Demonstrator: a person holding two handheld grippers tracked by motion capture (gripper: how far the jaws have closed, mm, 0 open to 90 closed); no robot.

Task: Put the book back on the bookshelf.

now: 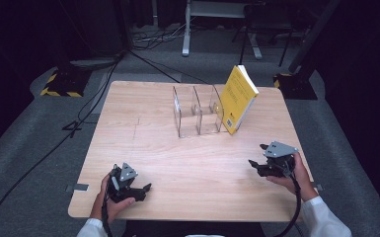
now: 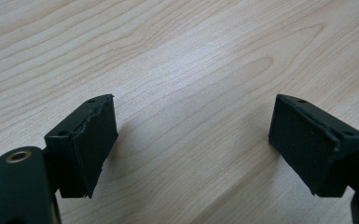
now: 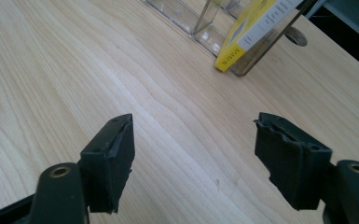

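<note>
A yellow book stands tilted in the rightmost slot of a clear plastic divider rack at the middle back of the wooden table. My left gripper rests open near the front left edge, held by a hand, with bare wood between its pads. My right gripper is open at the right side of the table, well in front of the book. In the right gripper view the book's lower corner and the rack lie ahead, beyond the open gripper.
Beyond the table lie grey carpet, black cables, a stand base with yellow-black tape at the left and another dark base at the right. A white frame leg stands at the back.
</note>
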